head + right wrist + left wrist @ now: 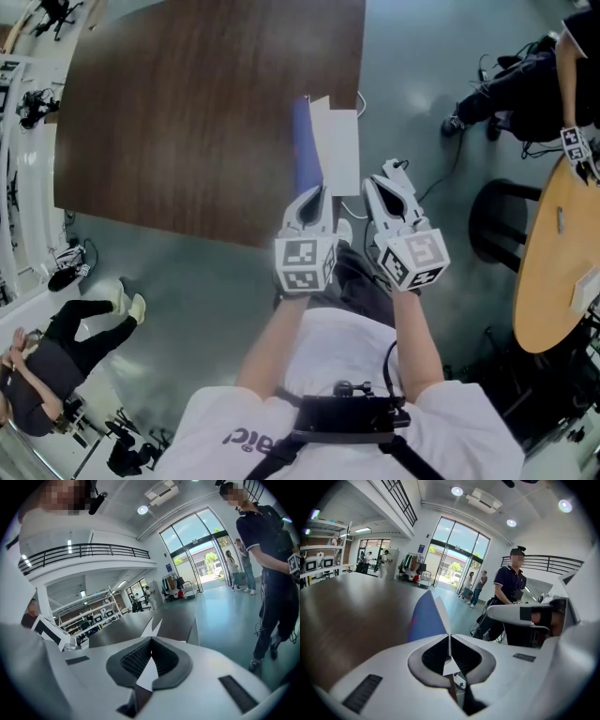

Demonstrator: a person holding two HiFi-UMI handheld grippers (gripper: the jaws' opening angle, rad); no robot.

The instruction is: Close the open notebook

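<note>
The notebook (pixel 339 150) lies at the right front edge of the brown table (pixel 178 112). Its blue cover (pixel 304 141) stands raised beside the white pages. In the left gripper view the blue cover (pixel 425 618) rises just ahead of the jaws, and its white edge runs down between them. My left gripper (pixel 316 195) (pixel 450 645) is shut on that raised leaf. My right gripper (pixel 382 184) (pixel 151 651) hangs just right of the notebook, off the table's edge, jaws shut with nothing between them. White page tips (pixel 151 628) show beyond it.
A person in a dark shirt (pixel 509 592) stands close beyond the table. At the right are a round wooden table (pixel 553 272) and a black stool (pixel 502 220). A cable (pixel 441 180) trails on the floor. Another person (pixel 56 361) sits at lower left.
</note>
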